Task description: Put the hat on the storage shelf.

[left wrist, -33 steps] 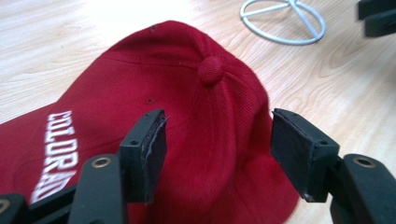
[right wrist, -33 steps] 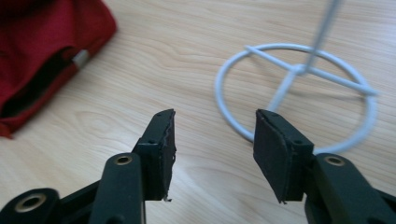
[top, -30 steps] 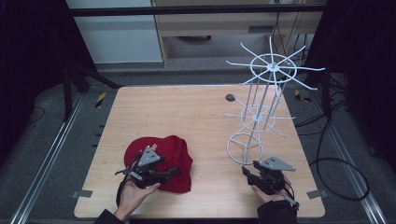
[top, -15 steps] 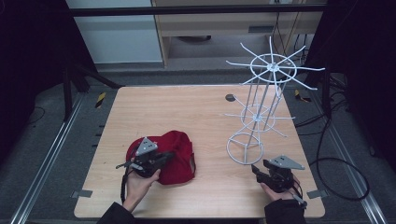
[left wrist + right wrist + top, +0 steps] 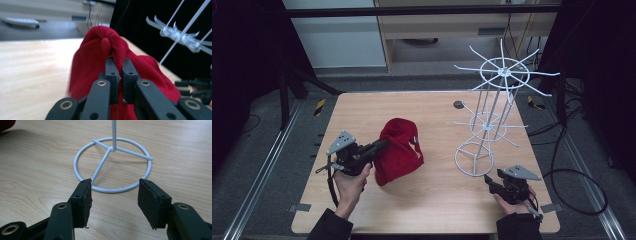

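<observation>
Left gripper (image 5: 379,145): jaws clamped on red knit hat (image 5: 398,150), left of white wire stand (image 5: 486,125).
Right gripper (image 5: 113,195): jaws apart, empty, just before the stand's ring base.

Soft ribbed red cloth cap (image 5: 399,150), glossy white-coated wire rack (image 5: 486,125), smooth pale wood-grain tabletop (image 5: 432,200), matt black tool pads (image 5: 82,200).

Pretty dim all round, blackness off to both sides. Light wood table (image 5: 362,107) on grey floor (image 5: 262,145), metal rails (image 5: 262,175) running along each side, black cables (image 5: 572,175) looped at the right. Behind that, a pale cabinet (image 5: 342,35) and a wooden desk (image 5: 452,25), plus yellow-black tape (image 5: 319,106) on the floor.
</observation>
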`<state>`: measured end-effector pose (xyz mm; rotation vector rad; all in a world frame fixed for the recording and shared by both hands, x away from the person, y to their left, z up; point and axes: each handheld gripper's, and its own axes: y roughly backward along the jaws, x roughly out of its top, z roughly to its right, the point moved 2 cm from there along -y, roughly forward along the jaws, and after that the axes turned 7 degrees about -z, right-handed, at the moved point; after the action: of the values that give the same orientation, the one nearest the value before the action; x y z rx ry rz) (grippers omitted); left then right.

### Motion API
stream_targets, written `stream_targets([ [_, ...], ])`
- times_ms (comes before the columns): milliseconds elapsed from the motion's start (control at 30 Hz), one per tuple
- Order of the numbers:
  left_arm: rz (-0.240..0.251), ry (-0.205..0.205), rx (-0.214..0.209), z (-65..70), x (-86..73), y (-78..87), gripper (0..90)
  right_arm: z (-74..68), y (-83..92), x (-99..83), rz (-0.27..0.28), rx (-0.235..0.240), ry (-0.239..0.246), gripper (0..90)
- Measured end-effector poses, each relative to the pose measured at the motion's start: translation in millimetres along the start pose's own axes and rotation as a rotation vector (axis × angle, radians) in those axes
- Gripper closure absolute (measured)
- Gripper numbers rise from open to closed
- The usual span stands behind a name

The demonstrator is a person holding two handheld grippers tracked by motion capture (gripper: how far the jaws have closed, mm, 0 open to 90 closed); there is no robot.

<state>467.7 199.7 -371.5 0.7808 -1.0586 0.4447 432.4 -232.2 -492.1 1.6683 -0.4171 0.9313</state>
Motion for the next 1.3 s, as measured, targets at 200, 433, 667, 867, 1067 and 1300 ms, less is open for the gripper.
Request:
stream_targets([
  [200,0.072,0.012,-0.050,11.1,21.6,5.5,85.5,1.7,-1.3,-0.5,-0.003,-0.006,0.004,45.1],
  [433,0.140,0.004,-0.067,26.3,45.2,7.5,85.6,1.6,-0.8,-0.1,0.001,0.000,0.001,45.1],
  [667,0.199,0.002,-0.087,37.8,65.8,12.4,85.6,1.5,-1.5,-0.3,-0.004,-0.002,0.003,45.1],
  [867,0.259,-0.006,-0.111,49.0,89.8,17.9,85.5,2.2,-1.8,-0.2,0.001,-0.007,0.011,45.2],
  [1067,0.325,-0.016,-0.134,59.5,115.8,25.2,85.5,2.2,-1.9,-0.1,0.002,-0.006,0.014,45.1],
  [1300,0.405,-0.018,-0.167,74.8,141.6,35.1,85.5,1.9,-2.2,-0.2,-0.002,-0.001,0.008,45.1],
])
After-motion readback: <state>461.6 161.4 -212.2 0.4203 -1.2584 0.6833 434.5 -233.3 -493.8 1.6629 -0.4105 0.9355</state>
